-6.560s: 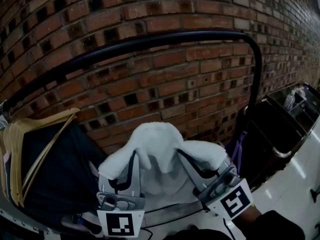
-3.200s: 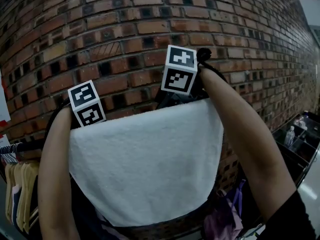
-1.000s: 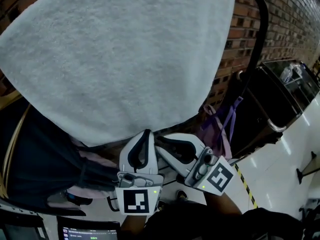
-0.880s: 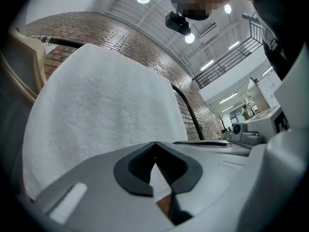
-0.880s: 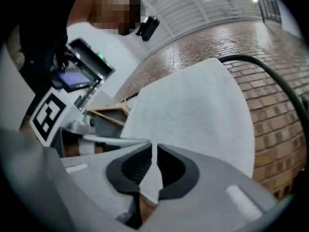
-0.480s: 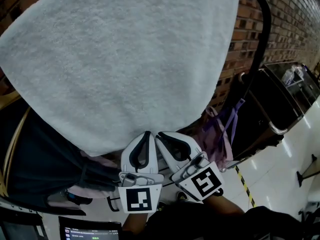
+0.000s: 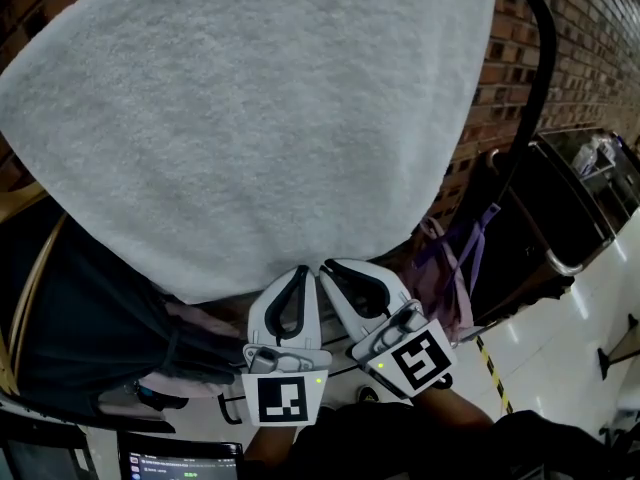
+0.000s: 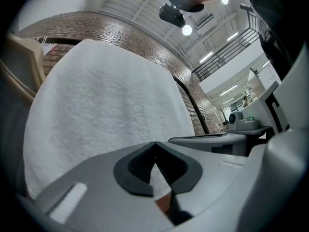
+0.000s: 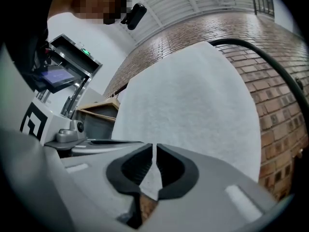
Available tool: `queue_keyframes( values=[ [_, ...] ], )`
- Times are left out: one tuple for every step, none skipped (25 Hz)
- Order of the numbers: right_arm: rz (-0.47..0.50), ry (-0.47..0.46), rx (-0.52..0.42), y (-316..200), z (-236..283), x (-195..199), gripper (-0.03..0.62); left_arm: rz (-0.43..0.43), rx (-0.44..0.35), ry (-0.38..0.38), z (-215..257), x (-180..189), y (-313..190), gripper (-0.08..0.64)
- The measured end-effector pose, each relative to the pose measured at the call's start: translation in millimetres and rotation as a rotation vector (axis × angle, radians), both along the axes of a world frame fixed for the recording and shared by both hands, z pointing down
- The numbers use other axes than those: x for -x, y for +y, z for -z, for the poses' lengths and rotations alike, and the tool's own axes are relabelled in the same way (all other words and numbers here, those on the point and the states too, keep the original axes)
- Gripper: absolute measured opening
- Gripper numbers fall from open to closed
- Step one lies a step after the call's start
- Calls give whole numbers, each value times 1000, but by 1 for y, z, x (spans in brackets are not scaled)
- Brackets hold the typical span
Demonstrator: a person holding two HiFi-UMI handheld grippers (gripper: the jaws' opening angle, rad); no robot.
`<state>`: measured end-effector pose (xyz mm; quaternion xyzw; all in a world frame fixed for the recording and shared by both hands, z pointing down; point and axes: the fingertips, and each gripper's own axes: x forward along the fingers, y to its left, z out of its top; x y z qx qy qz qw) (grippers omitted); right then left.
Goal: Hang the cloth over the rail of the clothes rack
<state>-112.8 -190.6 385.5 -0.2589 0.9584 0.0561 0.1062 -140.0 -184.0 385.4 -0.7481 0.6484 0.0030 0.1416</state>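
Behind the rack (image 7: pixel 526 133), a brick wall (image 7: pixel 590 28) is showing. The white cloth (image 7: pixel 250 118) is hanging draped over the black rail (image 7: pixel 547 46). Just under its lower edge, the left tongs (image 7: pixel 298 271) are sitting closed and empty, while the right tongs (image 7: pixel 326 265) are staying almost closed, gripping nothing.

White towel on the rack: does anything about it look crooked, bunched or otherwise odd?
Nothing stands out. The white towel hangs flat and unwrinkled over the black rail; the left gripper and right gripper sit shut at its lower edge, holding nothing.
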Motion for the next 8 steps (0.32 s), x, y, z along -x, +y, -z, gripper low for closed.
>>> queue_keyframes(
  values=[
    [2, -1, -1, -1, 0, 1, 29, -6, 4, 3, -2, 0, -2, 8],
    [4, 1, -2, -3, 0, 2, 29, -14, 8, 12, -3, 0, -4, 8],
    [4, 2, 0, -5, -1, 3, 29, -27, 10, 24, -5, 0, -7, 8],
    [4, 1, 3, -8, -1, 4, 29, -44, 13, 33, -6, 0, -9, 8],
    [3, -2, 8, -10, -2, 4, 29, -65, 19, 30, -8, -1, -11, 8],
    [1, -5, 12, -13, -3, 3, 29, -87, 27, 17, -10, -2, -14, 8],
    [-1, -8, 15, -17, -3, 2, 29, -107, 34, -2, -12, -3, -17, 8],
    [-4, -10, 17, -20, -4, 1, 29, -128, 39, -23, -13, -5, -20, 8]
  ],
)
